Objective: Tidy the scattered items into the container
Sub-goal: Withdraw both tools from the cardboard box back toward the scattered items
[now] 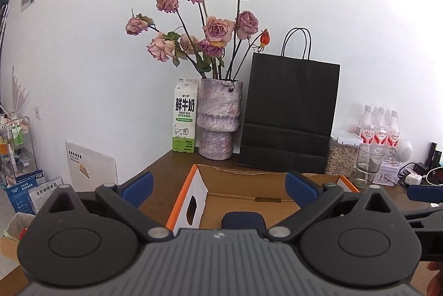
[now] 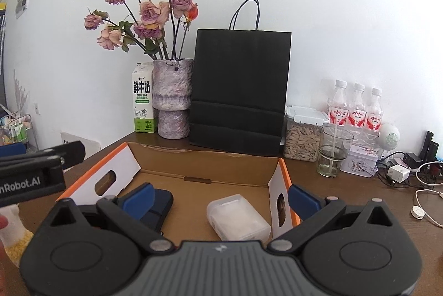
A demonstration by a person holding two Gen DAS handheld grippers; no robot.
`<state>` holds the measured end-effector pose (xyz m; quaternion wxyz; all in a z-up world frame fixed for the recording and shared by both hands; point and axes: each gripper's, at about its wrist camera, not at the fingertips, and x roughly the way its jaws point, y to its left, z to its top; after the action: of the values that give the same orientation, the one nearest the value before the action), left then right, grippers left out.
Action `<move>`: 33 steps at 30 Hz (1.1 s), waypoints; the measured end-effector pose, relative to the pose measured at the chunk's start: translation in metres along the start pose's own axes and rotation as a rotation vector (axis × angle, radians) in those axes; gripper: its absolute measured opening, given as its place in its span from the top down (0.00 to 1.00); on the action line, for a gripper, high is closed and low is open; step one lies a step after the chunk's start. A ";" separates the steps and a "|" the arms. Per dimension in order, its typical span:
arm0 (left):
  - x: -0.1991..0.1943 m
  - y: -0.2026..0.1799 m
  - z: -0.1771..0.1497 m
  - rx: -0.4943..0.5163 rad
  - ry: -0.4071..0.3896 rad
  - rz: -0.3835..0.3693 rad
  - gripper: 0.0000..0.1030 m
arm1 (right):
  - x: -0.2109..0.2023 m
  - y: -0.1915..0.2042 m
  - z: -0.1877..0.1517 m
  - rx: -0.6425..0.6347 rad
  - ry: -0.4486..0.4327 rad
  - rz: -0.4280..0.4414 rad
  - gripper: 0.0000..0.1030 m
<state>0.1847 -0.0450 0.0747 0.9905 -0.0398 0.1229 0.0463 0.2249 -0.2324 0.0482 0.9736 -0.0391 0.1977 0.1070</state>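
Matt cardboard box [image 2: 205, 165] on a dark wood bench [image 2: 346, 188]. Frosted plastic case [image 2: 238, 217] inside. Rough stone-look vase [image 2: 173, 96], matt paper bag [image 2: 239, 91].

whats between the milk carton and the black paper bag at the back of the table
A mottled purple-grey ceramic vase of dried pink roses stands between the green-and-white milk carton and black paper bag; both views show it.

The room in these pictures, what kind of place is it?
Probably a home, or a small office corner. A brown table against a white wall bears a vase of dried roses, a milk carton, bottled drinks and charger cables.
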 end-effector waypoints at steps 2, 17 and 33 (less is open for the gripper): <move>-0.008 0.003 0.001 0.001 -0.006 -0.003 0.00 | -0.010 0.004 -0.002 0.000 -0.009 -0.002 0.00; -0.085 0.046 -0.006 -0.021 -0.062 -0.023 0.00 | -0.079 0.021 -0.035 -0.017 -0.042 0.005 0.00; -0.113 0.089 -0.043 0.030 -0.003 0.085 0.00 | -0.095 0.003 -0.110 0.064 0.046 -0.021 0.00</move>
<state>0.0560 0.0301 0.0554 0.9883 -0.0195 0.1239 0.0866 0.0971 -0.2612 -0.0157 0.9706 -0.0127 0.2230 0.0892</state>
